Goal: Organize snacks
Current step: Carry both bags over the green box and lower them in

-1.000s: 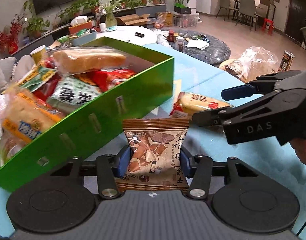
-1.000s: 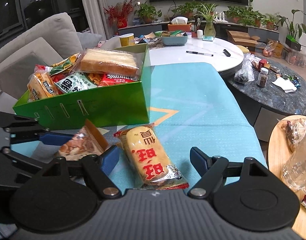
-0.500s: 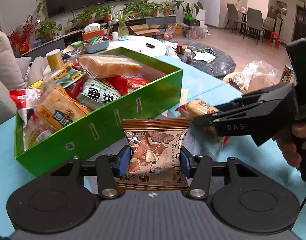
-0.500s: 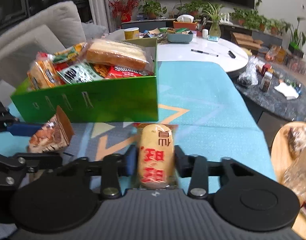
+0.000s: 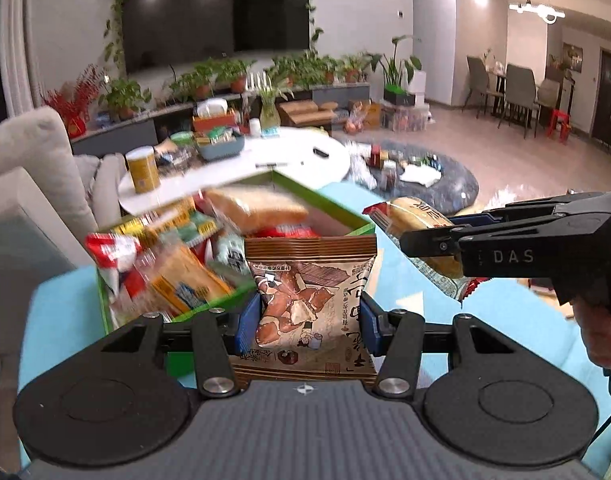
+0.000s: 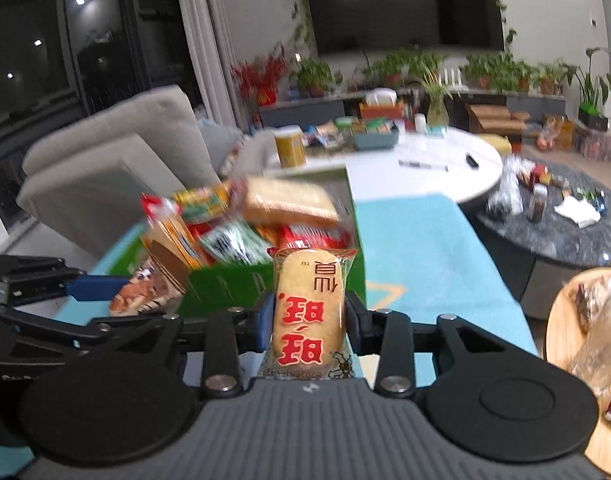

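Observation:
My left gripper (image 5: 308, 316) is shut on a brown snack packet (image 5: 310, 300) printed with nut pieces, held upright above the blue table. My right gripper (image 6: 308, 316) is shut on a yellow rice-cracker packet (image 6: 309, 312) with red lettering. Each gripper shows in the other's view: the right gripper (image 5: 429, 236) with its cracker packet (image 5: 419, 220) sits to the right, the left gripper (image 6: 101, 284) with the brown packet (image 6: 145, 292) to the left. Just beyond both stands the green box (image 5: 325, 204), (image 6: 225, 284), heaped with bread and snack bags.
A blue mat (image 6: 417, 248) covers the table. Behind the box stand a white round table (image 5: 305, 156) with a yellow can (image 5: 143, 170), a dark round table (image 6: 565, 232) with small items, and a grey sofa (image 6: 105, 172). A wooden stool (image 6: 569, 320) with a plastic bag sits right.
Both grippers have risen off the table with their packets. The right gripper closed on the cracker packet, which lay flat on the mat a second ago. The box now appears lower and farther.

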### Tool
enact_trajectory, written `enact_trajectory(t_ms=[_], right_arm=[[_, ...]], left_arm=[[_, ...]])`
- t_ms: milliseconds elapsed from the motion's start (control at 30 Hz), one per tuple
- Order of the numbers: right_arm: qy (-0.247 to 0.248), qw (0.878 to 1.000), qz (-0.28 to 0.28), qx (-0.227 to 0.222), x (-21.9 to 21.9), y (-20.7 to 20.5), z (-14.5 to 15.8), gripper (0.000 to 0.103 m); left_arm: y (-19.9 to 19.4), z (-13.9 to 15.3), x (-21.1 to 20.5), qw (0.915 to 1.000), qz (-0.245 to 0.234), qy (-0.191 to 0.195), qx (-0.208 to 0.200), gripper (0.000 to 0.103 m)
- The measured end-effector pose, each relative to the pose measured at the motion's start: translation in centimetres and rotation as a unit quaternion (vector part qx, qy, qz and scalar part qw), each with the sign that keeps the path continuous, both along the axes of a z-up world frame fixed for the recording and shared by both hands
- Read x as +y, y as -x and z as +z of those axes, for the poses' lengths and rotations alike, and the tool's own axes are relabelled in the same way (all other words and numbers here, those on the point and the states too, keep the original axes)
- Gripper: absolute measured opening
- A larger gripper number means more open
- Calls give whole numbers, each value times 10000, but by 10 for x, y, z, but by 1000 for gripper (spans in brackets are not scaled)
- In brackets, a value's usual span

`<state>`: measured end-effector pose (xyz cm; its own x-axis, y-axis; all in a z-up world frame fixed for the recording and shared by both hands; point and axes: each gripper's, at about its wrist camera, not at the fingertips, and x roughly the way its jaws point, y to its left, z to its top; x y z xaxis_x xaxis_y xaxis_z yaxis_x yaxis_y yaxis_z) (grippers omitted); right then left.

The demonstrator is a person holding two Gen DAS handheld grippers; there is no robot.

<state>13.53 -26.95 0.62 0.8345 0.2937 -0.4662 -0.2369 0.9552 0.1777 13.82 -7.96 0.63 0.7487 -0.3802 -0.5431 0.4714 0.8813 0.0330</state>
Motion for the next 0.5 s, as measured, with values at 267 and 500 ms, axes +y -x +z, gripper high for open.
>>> enact_trajectory(t_ms=[267,500], right_arm=[[-281,9989,-80,-373,3,-18,29,64],[-576,9972,-176,-444,0,-57,25,64]], left_arm=[[-11,23,4,9994,133,38,-301,48],[-35,24,9,9992,261,18,-308,48]])
